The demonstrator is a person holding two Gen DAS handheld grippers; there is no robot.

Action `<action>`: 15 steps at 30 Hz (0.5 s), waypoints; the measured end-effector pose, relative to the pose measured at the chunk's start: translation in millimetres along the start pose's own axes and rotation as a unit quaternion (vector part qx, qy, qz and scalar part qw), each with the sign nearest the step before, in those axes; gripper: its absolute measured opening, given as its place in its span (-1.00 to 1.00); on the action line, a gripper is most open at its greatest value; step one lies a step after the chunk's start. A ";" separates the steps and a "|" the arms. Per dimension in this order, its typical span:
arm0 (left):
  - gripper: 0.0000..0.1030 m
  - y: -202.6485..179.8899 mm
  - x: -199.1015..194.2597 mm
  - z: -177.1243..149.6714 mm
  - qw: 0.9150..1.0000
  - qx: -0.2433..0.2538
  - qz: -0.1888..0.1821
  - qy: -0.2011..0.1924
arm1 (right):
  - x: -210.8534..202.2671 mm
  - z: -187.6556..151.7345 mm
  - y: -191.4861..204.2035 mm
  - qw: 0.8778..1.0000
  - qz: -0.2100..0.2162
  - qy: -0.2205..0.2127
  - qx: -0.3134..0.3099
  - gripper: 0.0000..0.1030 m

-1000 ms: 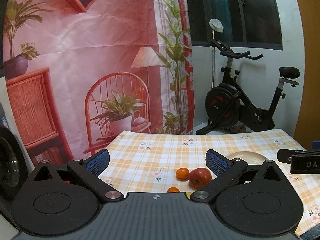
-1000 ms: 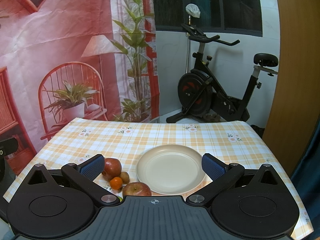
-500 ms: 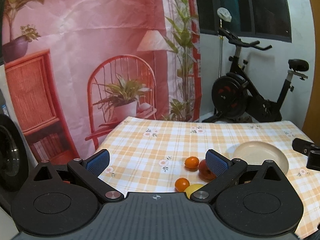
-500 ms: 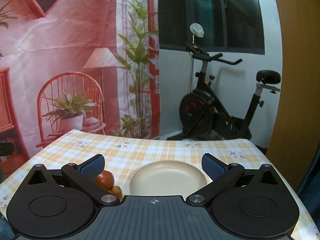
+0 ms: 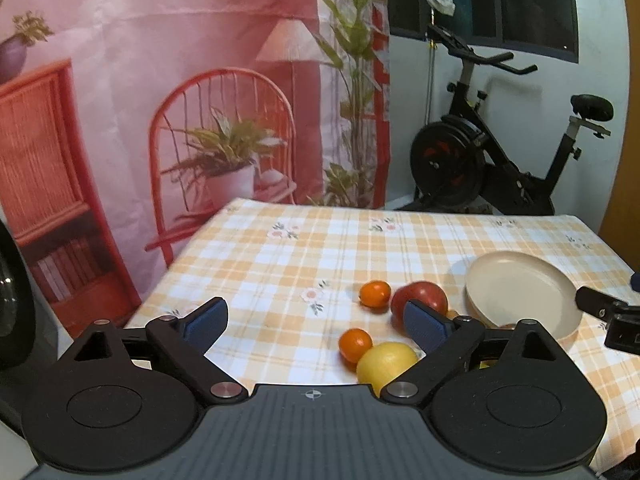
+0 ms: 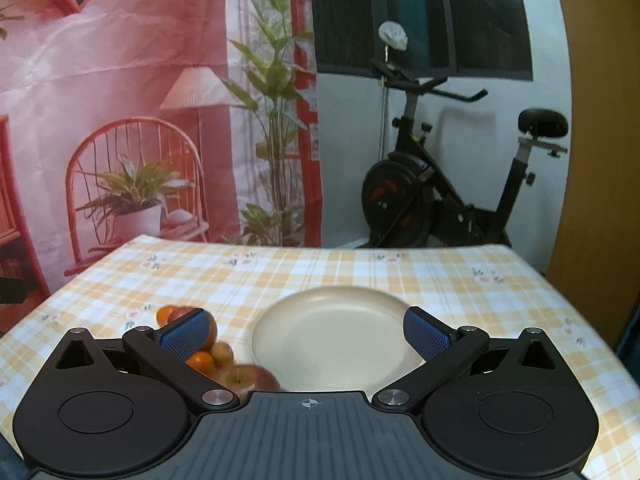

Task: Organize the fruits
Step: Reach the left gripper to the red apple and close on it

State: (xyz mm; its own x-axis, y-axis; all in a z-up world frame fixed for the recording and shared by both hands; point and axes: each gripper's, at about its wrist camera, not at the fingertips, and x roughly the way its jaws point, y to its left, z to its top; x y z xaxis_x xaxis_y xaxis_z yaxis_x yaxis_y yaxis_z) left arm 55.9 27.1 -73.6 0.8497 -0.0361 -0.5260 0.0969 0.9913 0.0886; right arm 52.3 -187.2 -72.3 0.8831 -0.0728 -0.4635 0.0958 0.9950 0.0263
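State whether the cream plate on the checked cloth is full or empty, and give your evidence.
Empty. The plate shows only a bare cream inside in both views; the fruit, such as the lemon, lies on the cloth beside it.

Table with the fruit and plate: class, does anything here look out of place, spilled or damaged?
Nothing is spilled or damaged. The only untidy thing: the plate is empty while the fruit lies loose on the tablecloth beside it, namely two small oranges, a red apple and a lemon.

Two oranges [image 5: 375, 294], a red apple [image 5: 420, 298] and a yellow lemon [image 5: 386, 362] lie clustered on the checked cloth just left of the empty cream plate [image 5: 520, 280]
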 end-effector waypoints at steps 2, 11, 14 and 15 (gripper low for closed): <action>0.84 -2.3 4.8 -2.0 1.000 0.002 -0.009 0.005 | 4.9 -6.9 -2.9 1.000 0.015 0.010 0.003 1.00; 0.66 -13.0 26.4 -7.3 0.998 -0.004 -0.057 0.020 | 26.5 -25.4 -4.0 0.998 0.059 0.031 -0.020 0.99; 0.57 -17.1 31.6 -8.4 0.998 -0.003 -0.056 0.007 | 29.9 -29.0 -2.3 0.997 0.065 0.031 -0.038 0.99; 0.57 -18.8 32.3 -7.4 0.998 -0.001 -0.055 0.004 | 31.1 -30.0 -1.3 0.997 0.061 0.029 -0.045 0.99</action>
State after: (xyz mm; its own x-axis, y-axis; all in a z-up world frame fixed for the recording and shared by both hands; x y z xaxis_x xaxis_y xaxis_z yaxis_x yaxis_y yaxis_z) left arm 77.7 8.2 -98.5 0.8298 -0.1444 -0.5390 0.1884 0.9817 0.0271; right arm 65.9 -188.7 -113.4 0.8569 0.0508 -0.5129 -0.0552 0.9985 0.0067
